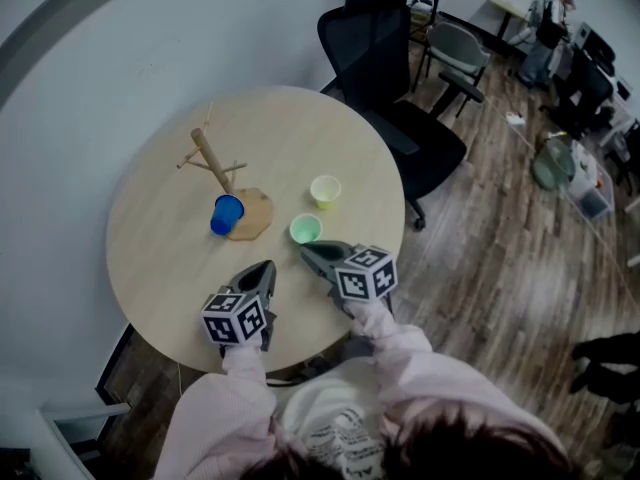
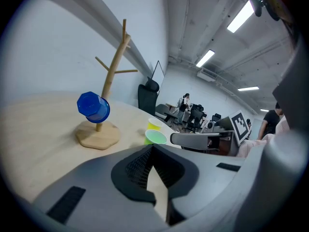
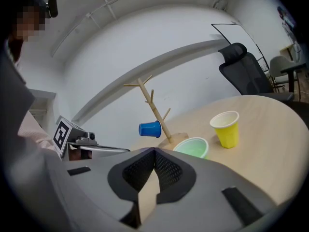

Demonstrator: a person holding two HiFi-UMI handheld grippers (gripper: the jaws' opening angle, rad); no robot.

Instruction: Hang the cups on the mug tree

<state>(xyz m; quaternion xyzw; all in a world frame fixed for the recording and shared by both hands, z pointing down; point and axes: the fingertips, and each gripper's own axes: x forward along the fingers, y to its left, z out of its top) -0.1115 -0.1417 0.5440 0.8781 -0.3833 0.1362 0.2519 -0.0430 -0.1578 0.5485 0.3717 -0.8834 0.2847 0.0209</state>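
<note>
A wooden mug tree (image 1: 213,162) stands on the round table (image 1: 160,258), and a blue cup (image 1: 227,214) hangs on a low peg beside its base. A green cup (image 1: 305,229) and a yellow cup (image 1: 325,190) stand upright to the right of the tree. My left gripper (image 1: 264,271) rests near the front edge, shut and empty, pointing at the tree (image 2: 113,71). My right gripper (image 1: 310,251) is shut with nothing in it, its tip just short of the green cup (image 3: 191,147). The yellow cup (image 3: 226,128) stands further right.
A black office chair (image 1: 385,78) stands close behind the table on the right, with a grey chair (image 1: 455,53) beyond it. A pale wall curves round the table's far left. A person (image 1: 550,18) stands far off among desks.
</note>
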